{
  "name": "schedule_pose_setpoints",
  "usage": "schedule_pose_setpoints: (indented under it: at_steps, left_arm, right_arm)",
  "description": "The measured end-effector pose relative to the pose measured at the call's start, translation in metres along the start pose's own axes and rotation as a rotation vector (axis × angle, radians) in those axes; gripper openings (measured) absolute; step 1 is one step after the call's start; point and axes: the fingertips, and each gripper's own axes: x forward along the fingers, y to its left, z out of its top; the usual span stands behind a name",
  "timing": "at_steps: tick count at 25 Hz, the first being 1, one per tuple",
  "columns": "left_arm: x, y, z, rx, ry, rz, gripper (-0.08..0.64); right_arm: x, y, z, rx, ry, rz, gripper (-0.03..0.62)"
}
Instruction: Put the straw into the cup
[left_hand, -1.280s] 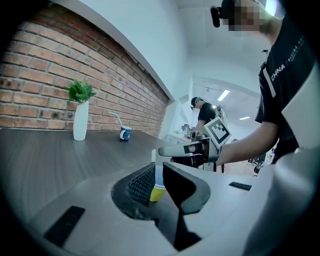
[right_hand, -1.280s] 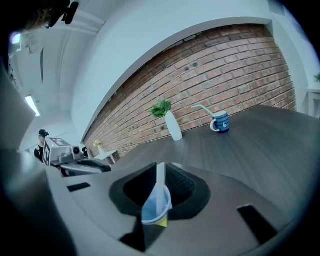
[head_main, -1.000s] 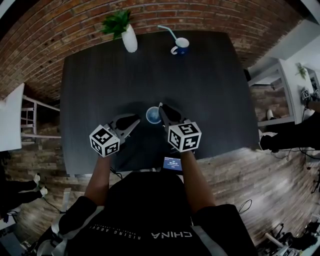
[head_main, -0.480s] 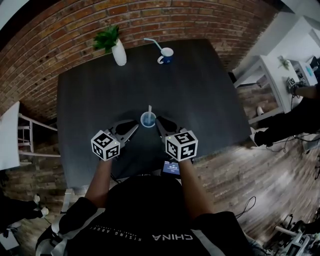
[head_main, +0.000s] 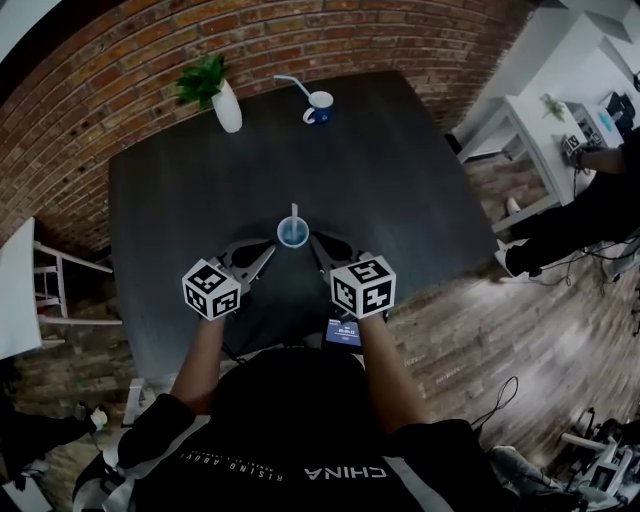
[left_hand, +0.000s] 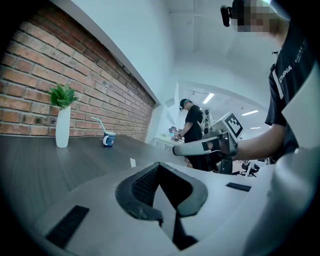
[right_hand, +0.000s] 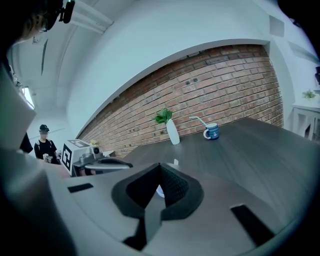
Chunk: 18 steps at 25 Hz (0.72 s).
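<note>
A small blue cup stands on the dark table with a white straw upright in it. My left gripper is just left of the cup, shut and empty. My right gripper is just right of the cup, its jaws together with nothing in them. In the left gripper view the closed jaws hide the cup, and only the straw's tip shows. In the right gripper view a bit of the cup shows past the closed jaws, with the straw's tip above.
At the table's far edge stand a blue mug with a bent straw and a white vase with a green plant. A small lit device lies at the near edge. A brick wall lies beyond, a white desk to the right.
The straw, held over the cup by the right gripper a second ago, now stands in the cup on its own. The right gripper has drawn back. The left jaws have closed.
</note>
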Motion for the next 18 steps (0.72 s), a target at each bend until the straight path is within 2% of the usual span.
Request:
schedule_pose_setpoints:
  at_steps: [7,12,18]
  left_arm:
    - [-0.004,-0.012,-0.013,-0.004,0.014,-0.034,0.003]
    - [-0.001,-0.030,-0.026,-0.009,0.035,-0.027,0.003]
    - [0.007,-0.048,-0.019,-0.010,0.029,0.010,0.003]
  right_arm:
    - [-0.014,0.006,-0.013,0.024,0.004,-0.027,0.005]
    - [-0.030,0.004,-0.027,0.010,0.029,-0.022,0.005]
    - [-0.048,-0.002,-0.021,-0.027,0.038,0.015,0.005]
